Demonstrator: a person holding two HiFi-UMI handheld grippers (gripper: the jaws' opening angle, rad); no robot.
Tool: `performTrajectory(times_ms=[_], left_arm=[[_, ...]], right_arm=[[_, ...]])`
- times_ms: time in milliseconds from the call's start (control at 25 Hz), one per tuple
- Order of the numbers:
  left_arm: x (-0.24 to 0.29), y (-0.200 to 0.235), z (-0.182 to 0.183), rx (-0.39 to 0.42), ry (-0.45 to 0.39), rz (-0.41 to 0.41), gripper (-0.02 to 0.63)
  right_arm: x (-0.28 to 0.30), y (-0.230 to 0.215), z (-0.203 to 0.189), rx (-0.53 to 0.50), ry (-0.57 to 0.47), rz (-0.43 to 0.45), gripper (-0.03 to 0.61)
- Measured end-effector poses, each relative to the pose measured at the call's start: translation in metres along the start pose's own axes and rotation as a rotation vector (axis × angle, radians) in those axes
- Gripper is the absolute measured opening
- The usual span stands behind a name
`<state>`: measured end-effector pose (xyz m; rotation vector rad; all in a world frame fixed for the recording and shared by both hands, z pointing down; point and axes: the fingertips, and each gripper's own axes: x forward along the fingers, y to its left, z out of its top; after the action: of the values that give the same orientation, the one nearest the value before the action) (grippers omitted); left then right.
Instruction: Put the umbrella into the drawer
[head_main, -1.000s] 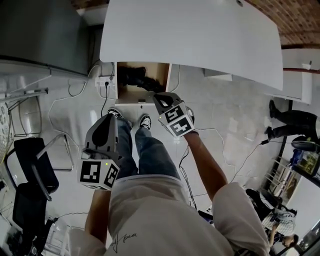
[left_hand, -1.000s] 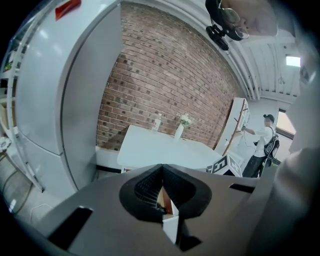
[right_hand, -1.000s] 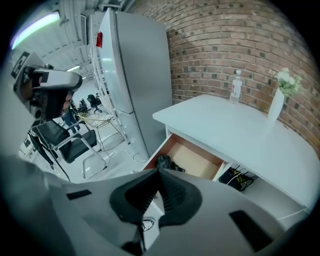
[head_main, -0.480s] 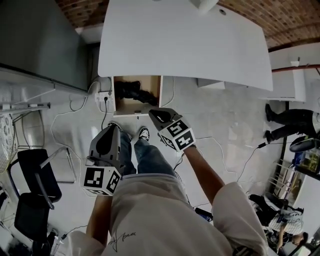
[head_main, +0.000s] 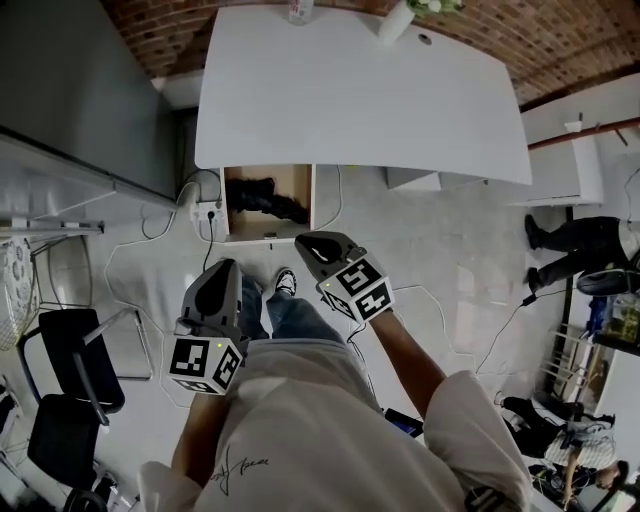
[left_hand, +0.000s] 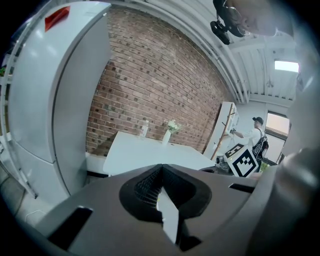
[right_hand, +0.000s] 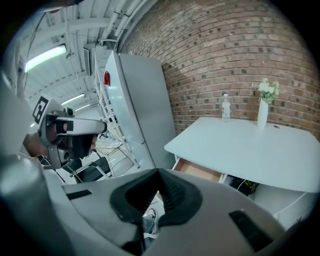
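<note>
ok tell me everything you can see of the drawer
The drawer stands open, pulled out from under the white table near its left end in the head view. It is a shallow box with light, wood-looking inner walls and a white front panel that faces the person. A dark bundle, likely the umbrella, lies inside on its bottom. A power strip with cables sits on the ground just left of it.

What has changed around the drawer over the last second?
The right gripper has drawn back from the front of the drawer toward the person, jaws shut and empty. The left gripper has barely shifted beside the person's leg, also shut and empty. The drawer is still open under the table, with the dark umbrella lying inside.
</note>
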<state>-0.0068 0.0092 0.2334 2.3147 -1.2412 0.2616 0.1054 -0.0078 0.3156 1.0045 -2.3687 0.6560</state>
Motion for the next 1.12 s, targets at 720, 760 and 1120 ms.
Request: performTrajectory(times_ms=[720, 760, 1120], left_arm=[[-0.02, -0.024, 0.037, 0.018, -0.122, -0.001, 0.017], [-0.021, -0.023, 0.04, 0.017, -0.129, 0.004, 0.017], [-0.023, -0.02, 0.052, 0.054, -0.166, 0.01, 0.017]], right_arm=[[-0.079, 0.011, 0.066, -0.043, -0.18, -0.05, 0.018], [-0.082, 0.012, 0.066, -0.04, -0.186, -0.054, 0.017], [-0.101, 0.015, 0.071, -0.051, -0.248, -0.106, 0.017]])
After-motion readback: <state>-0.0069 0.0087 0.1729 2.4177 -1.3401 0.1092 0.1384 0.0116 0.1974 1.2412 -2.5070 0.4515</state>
